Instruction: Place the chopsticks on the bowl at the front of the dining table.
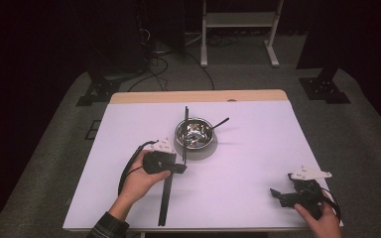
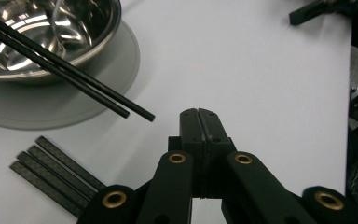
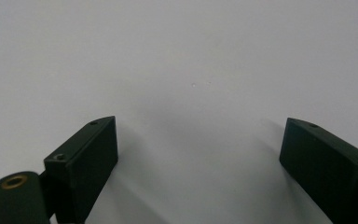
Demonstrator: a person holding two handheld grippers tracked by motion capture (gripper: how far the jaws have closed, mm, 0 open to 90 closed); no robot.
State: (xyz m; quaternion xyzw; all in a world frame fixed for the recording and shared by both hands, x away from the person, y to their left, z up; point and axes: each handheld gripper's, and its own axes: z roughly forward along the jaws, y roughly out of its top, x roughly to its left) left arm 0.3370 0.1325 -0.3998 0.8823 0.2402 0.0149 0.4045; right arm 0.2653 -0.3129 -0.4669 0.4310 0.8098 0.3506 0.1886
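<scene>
A steel bowl (image 1: 194, 133) sits mid-table on the white table (image 1: 248, 163), a pair of black chopsticks (image 2: 70, 77) resting across its rim. The left gripper (image 2: 198, 114), jaws pressed together on nothing, hovers just beside the bowl above flat black strips (image 2: 56, 175). The right gripper (image 3: 198, 154), jaws wide apart, sits near the table's right front corner.

Lighting: overhead, you see the white table (image 1: 248, 148) lit bright w/ dark surroundings. Steel bowl (image 1: 194, 133) throws glare; its soft shadow falls toward 5 o'clock. In the right gripper view, faint shadows beside the jaws; surface evenly lit. Left gripper view: near linkage slightly soft, chopsticks (image 2: 70, 77) sharp.
</scene>
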